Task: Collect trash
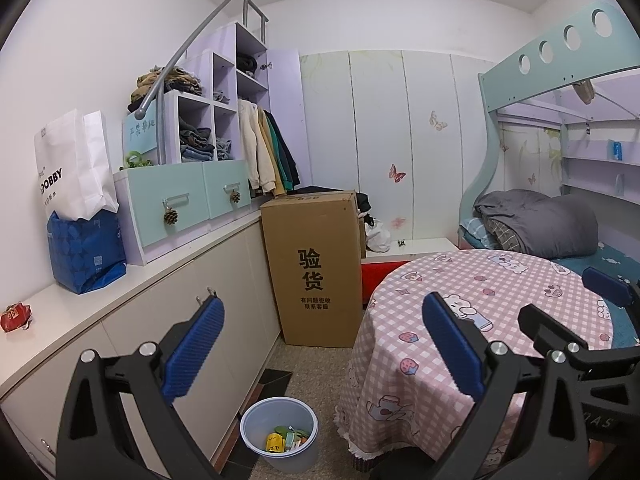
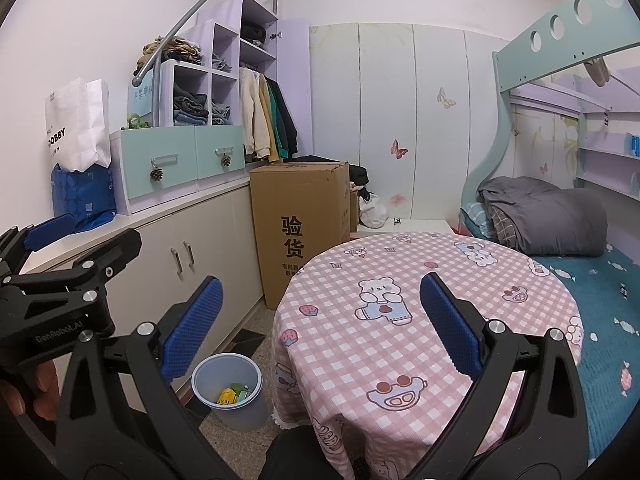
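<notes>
Trash [image 1: 286, 442], a yellow wrapper among green and orange scraps, lies in the bottom of a grey plastic bin [image 1: 256, 420] on the floor at the lower centre of the left wrist view; in the right wrist view the same bin [image 2: 208, 380] sits lower left, just beside the hanging edge of the tablecloth. The left gripper [image 1: 320, 344] fills the bottom of its own frame, its blue ribbed pads set wide apart with nothing between them. The right gripper [image 2: 320, 324] likewise stands with its jaws spread and empty above the round table [image 2: 400, 360], which is covered in a pink checked cloth printed with bears. At the left edge of the right wrist view the left gripper appears again, with part of a hand [image 2: 24, 392] on its grip. Beyond the bin a tall cardboard box [image 1: 312, 264] with black printed characters stands on the floor against the white cabinets [image 1: 192, 304]. On the countertop at the far left lies a small red packet [image 1: 14, 316], and further along a blue bag [image 1: 86, 254] holds a white paper bag [image 1: 74, 164]. At the right, a bunk bed [image 2: 560, 216] carries a rolled grey quilt.
</notes>
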The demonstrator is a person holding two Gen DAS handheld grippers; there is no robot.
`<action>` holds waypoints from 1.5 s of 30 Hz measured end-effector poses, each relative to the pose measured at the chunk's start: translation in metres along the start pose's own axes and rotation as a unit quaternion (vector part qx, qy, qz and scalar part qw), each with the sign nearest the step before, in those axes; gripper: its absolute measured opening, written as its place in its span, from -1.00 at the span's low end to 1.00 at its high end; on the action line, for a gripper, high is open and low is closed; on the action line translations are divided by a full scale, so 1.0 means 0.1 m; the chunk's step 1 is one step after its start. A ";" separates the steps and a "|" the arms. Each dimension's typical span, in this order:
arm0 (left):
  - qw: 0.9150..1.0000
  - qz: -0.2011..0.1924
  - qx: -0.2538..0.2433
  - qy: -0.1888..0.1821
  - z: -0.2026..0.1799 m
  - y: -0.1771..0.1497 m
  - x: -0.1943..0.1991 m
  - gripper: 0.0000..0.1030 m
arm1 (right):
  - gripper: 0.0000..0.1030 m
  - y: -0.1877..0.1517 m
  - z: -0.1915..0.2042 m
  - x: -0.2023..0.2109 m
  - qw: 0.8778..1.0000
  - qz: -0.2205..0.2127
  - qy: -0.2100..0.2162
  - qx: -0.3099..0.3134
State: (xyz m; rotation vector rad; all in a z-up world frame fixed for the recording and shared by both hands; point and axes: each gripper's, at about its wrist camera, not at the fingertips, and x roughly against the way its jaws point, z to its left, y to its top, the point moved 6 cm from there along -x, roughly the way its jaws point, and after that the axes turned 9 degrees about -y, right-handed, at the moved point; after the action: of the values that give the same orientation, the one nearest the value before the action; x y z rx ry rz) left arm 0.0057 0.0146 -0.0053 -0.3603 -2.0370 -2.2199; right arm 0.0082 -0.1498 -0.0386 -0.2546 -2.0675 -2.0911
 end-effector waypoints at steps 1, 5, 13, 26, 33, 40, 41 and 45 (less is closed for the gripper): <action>1.000 0.000 0.000 0.001 0.00 0.00 0.00 0.89 | 0.88 0.00 0.00 -0.01 1.000 0.001 0.000 -0.001; 1.000 0.002 -0.001 0.000 0.00 0.00 0.00 0.89 | 0.88 -0.03 -0.01 -0.02 1.000 0.005 0.000 -0.002; 1.000 0.006 -0.002 -0.001 0.02 0.00 -0.03 0.89 | 0.88 -0.01 0.00 -0.04 1.000 0.007 0.000 -0.003; 1.000 0.018 -0.006 0.000 0.00 -0.01 -0.15 0.89 | 0.88 -0.02 -0.01 -0.09 1.000 0.014 0.002 -0.007; 1.000 0.027 -0.011 0.003 -0.02 -0.03 -0.24 0.89 | 0.88 -0.04 -0.03 -0.18 1.000 0.020 0.003 -0.013; 0.999 0.035 -0.016 0.004 -0.07 -0.05 -0.36 0.89 | 0.88 -0.08 -0.11 -0.30 0.999 0.030 0.004 -0.024; 0.999 0.039 -0.018 0.005 -0.09 -0.06 -0.39 0.89 | 0.88 -0.09 -0.13 -0.33 0.999 0.033 0.004 -0.026; 0.999 0.052 -0.017 0.005 -0.14 -0.09 -0.51 0.89 | 0.88 -0.16 -0.26 -0.47 0.998 0.048 0.002 -0.036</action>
State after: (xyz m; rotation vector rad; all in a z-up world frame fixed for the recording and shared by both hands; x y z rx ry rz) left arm 0.0516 -0.0027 -0.0273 -0.4471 -1.9320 -2.1935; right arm 0.0494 -0.1749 -0.0665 -0.3537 -1.9399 -2.1086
